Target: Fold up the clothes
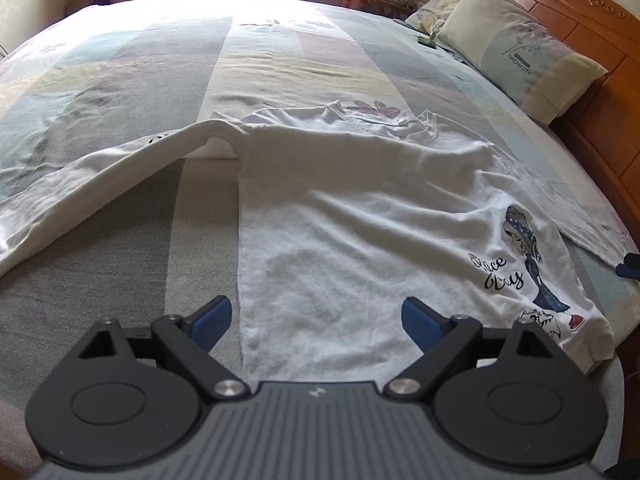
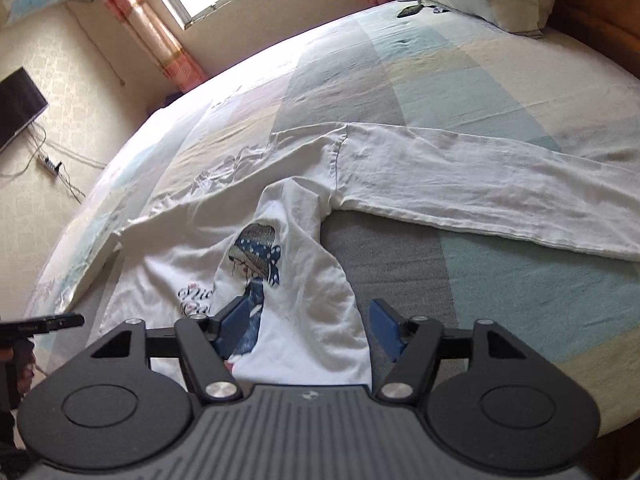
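Observation:
A white long-sleeved shirt (image 1: 340, 240) lies spread on the bed, with a print of a girl in a blue headscarf (image 1: 520, 248) near its right side. One sleeve (image 1: 100, 184) stretches off to the left. My left gripper (image 1: 316, 320) hovers open over the shirt's near hem, nothing pressed between its blue pads (image 1: 212, 320). In the right wrist view the shirt (image 2: 304, 240) is folded over in a soft ridge, and its other sleeve (image 2: 480, 184) runs out to the right. My right gripper (image 2: 310, 324) is open, its pads standing either side of that ridge without pinching it.
The patchwork bedsheet (image 1: 280, 68) covers the whole bed. Pillows (image 1: 520, 52) lean on a wooden headboard (image 1: 580, 20) at the right. A small dark object (image 2: 408, 10) lies near the pillow. A dark screen (image 2: 16, 108) and a power strip (image 2: 50, 164) are beyond the bed's left edge.

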`<state>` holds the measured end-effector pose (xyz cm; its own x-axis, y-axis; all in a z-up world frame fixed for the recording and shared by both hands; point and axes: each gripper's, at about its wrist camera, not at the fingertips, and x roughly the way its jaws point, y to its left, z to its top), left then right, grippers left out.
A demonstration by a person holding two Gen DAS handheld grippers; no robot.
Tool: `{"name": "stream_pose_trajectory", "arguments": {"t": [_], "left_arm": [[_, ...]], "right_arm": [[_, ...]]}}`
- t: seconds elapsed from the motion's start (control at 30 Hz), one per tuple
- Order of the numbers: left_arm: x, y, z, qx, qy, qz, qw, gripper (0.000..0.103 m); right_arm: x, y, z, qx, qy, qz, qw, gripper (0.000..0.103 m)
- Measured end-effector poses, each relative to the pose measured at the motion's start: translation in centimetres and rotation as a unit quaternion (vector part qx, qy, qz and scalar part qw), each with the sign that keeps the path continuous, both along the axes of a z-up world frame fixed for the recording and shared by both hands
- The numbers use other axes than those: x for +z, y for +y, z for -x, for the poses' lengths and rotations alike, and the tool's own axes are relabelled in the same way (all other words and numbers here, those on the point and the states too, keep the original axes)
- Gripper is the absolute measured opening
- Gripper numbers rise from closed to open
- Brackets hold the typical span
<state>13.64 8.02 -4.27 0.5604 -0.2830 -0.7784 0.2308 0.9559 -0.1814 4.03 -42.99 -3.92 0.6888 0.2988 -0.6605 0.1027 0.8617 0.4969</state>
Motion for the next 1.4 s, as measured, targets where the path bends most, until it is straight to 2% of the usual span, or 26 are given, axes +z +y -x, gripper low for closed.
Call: {"name": "stream_pose_trajectory", "arguments": {"t": [0.1,0.17,0.3,0.37,0.43,0.53,0.67,0.77,0.83,0.9,1.0,1.07,1.13,1.17,1.2,1.3,1.4], "left_arm": [[0.6,-0.4,-1.9,-0.006,-0.013,-0.003,0.9999,0.092],[0.6,-0.6,-3.5,-0.011,-0.009,0.019,0.9997,0.092],[-0.2,-1.7,-5.9,-0.008,-0.004,0.033,0.9994,0.092],[-0.9,-2.3,-6.6,-0.009,0.002,0.040,0.9991,0.092],[-1.6,-3.0,-7.1,-0.014,0.005,0.036,0.9992,0.092],[-2.4,-3.9,-7.6,-0.020,0.011,0.016,0.9996,0.092],[-3.2,-3.9,-8.1,-0.019,0.020,0.008,0.9996,0.092],[-3.6,-3.7,-8.2,-0.015,0.025,0.002,0.9996,0.092],[-3.6,-3.7,-8.0,-0.017,0.024,0.001,0.9996,0.092],[-3.7,-3.8,-7.7,-0.023,0.026,0.004,0.9994,0.092],[-3.8,-4.5,-6.9,-0.039,0.027,-0.002,0.9988,0.092],[-4.0,-5.0,-6.3,-0.048,0.030,-0.005,0.9984,0.092],[-4.3,-5.3,-5.7,-0.049,0.036,0.004,0.9981,0.092],[-4.4,-5.3,-5.4,-0.049,0.039,0.011,0.9980,0.092],[-4.6,-5.4,-5.1,-0.049,0.042,0.016,0.9978,0.092],[-4.8,-5.8,-4.3,-0.044,0.046,0.022,0.9977,0.092],[-5.2,-5.9,-3.8,-0.040,0.053,0.030,0.9973,0.092]], "right_arm": [[-2.0,-1.7,-3.8,-0.030,0.009,-0.085,0.996,0.077],[-3.9,-2.4,-6.7,-0.046,0.022,-0.139,0.989,0.077],[-7.5,-2.8,-11.6,-0.087,0.061,-0.175,0.979,0.078],[-8.6,-2.7,-13.2,-0.102,0.065,-0.174,0.977,0.078],[-8.5,-2.6,-14.1,-0.108,0.036,-0.173,0.978,0.088],[-7.9,-2.8,-15.2,-0.130,0.010,-0.123,0.984,0.087],[-7.3,-5.6,-16.6,-0.170,-0.014,-0.114,0.979,0.086],[-6.5,-7.3,-17.4,-0.192,-0.017,-0.081,0.978,0.086],[-6.6,-7.9,-17.2,-0.180,0.006,-0.104,0.978,0.086],[-6.5,-7.1,-15.8,-0.154,0.023,-0.104,0.982,0.086],[-6.2,-4.8,-12.5,-0.115,0.036,-0.060,0.991,0.086],[-6.1,-3.3,-10.4,-0.092,0.042,-0.023,0.995,0.081],[-6.1,-2.1,-8.4,-0.073,0.045,0.008,0.996,0.066],[-6.2,-1.9,-8.1,-0.068,0.045,0.007,0.997,0.063],[-6.3,-1.9,-8.1,-0.065,0.043,-0.001,0.997,0.059],[-6.7,-1.7,-9.5,-0.063,0.028,-0.021,0.997,0.059],[-7.7,-0.8,-12.2,-0.065,0.022,-0.015,0.998,0.059]]}}
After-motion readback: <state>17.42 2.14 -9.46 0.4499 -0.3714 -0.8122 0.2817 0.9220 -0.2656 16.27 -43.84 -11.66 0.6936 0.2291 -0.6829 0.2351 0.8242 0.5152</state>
